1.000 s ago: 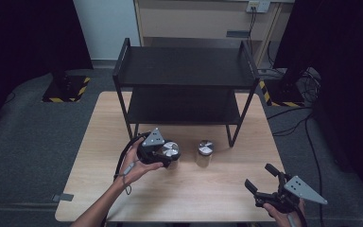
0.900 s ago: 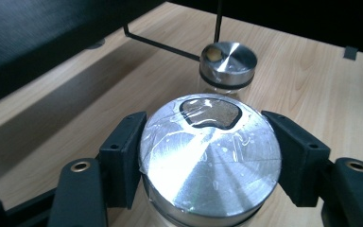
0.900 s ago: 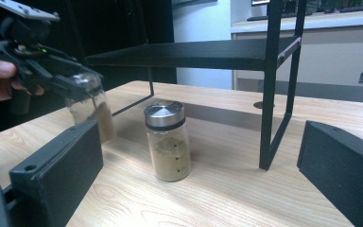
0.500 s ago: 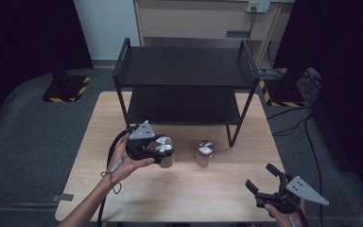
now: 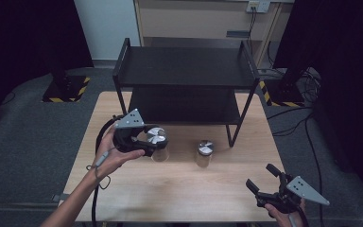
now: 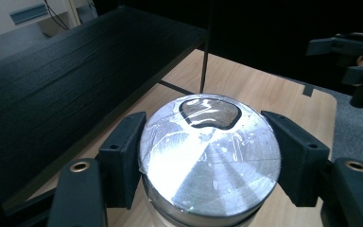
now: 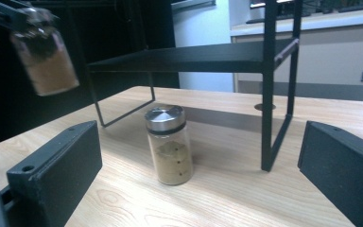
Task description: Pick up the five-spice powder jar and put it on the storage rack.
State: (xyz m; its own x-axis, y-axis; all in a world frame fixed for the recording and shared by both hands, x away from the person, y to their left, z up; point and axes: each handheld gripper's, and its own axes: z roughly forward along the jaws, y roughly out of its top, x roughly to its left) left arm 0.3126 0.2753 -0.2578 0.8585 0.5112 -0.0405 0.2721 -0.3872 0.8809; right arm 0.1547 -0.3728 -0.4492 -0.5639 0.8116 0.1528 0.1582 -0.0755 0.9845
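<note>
A: Since a second ago the left gripper has carried the held jar left and toward the person's side, away from the second jar. The right gripper hasn't budged.

B: Grip state, left?

A: Jaws clamped on the held jar, one pad on each side just under the metal lid. In the left gripper view the lid has a dark shaker window near its far edge.

B: Is it on the table?

A: No. The right gripper view shows it up in the air, tilted, brown powder inside, well above the table.

B: Where over the table?

A: Left of centre, in front of the black two-tier rack, near the lower shelf's front-left corner.

B: Other jar?

A: Upright on the table, just in front of the rack's front-right leg, metal cap on, brownish powder roughly half full. Apart from the held one.

B: Right gripper?

A: At the near right edge of the table, jaws spread wide, nothing between them. Its view looks along the table at the second jar, which sits between its jaws but farther off.
</note>
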